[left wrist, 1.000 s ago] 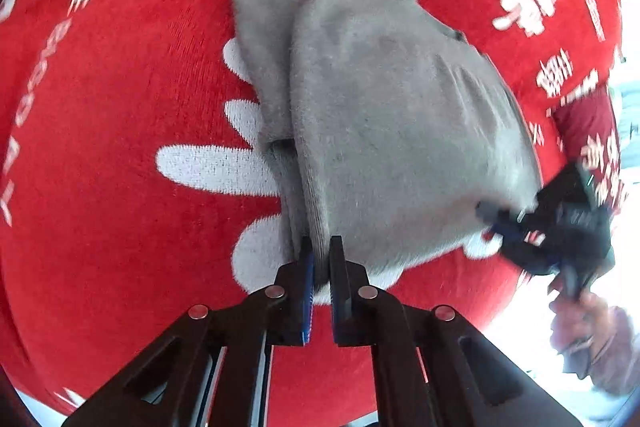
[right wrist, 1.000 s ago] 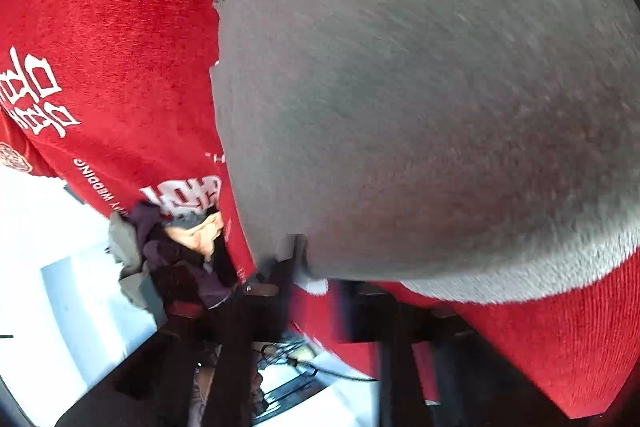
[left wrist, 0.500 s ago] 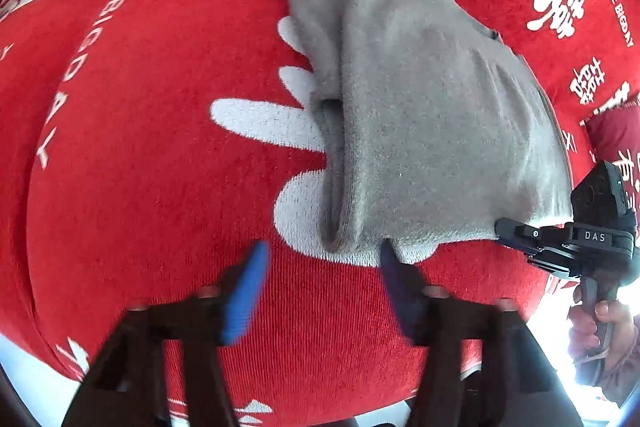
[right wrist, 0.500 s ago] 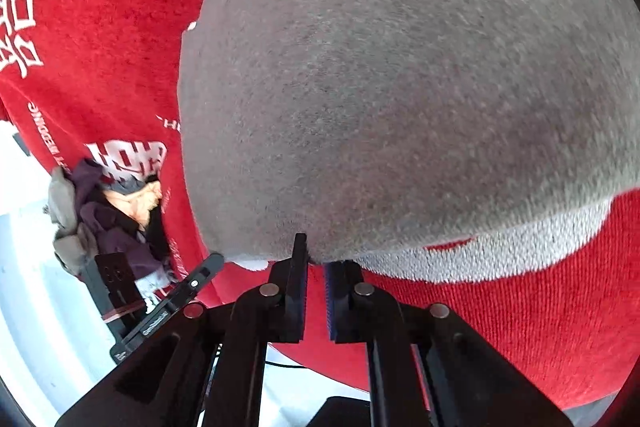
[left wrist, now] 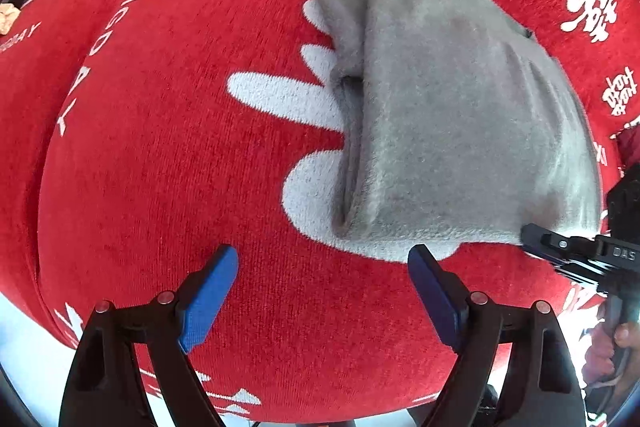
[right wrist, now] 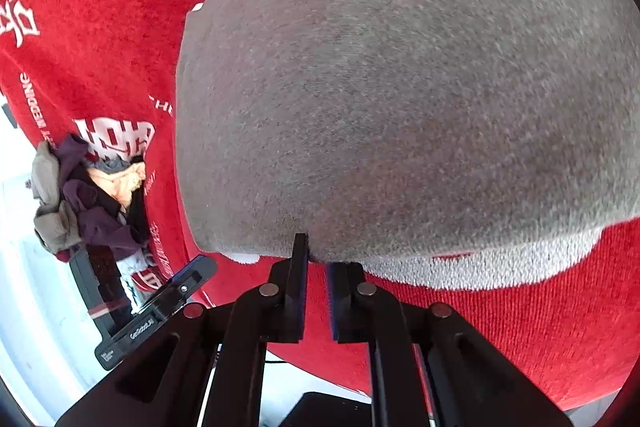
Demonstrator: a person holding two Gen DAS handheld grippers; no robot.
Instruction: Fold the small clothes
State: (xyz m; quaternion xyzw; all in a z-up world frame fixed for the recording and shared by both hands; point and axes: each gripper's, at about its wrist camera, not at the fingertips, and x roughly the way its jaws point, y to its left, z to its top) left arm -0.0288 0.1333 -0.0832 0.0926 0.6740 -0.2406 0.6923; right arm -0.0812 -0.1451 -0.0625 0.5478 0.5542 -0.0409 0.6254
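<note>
Landmark: grey garment (left wrist: 460,115), folded, lying flat on the red cloth (left wrist: 160,167) with white lettering and white figures.

1. Red cloth. Covers the whole work surface under and around the grey garment; a white splayed figure (left wrist: 280,95) pokes out from under the garment's left edge.

2. Left gripper (left wrist: 324,291). Just below the grey garment's near hem, over bare red cloth. Blue pads (left wrist: 208,295) spread wide, having just been opening; nothing between them, and no contact with the garment.

3. Grey garment. A narrower folded layer shows along its left side, with the broad top layer over it. In the right wrist view it fills most of the frame (right wrist: 400,87).

4. Right gripper (right wrist: 316,259). At the grey garment's near right corner. Jaws drawn nearly together with the hem's edge at their tips, clenched on the fabric. In the left wrist view its black body (left wrist: 580,259) meets the same corner, with the person's hand (left wrist: 608,351) below it.

5. Pile of clothes (right wrist: 80,195). Purple, tan, peach and dark pieces, well to the left of the grey garment in the right wrist view, at the red cloth's edge.
</note>
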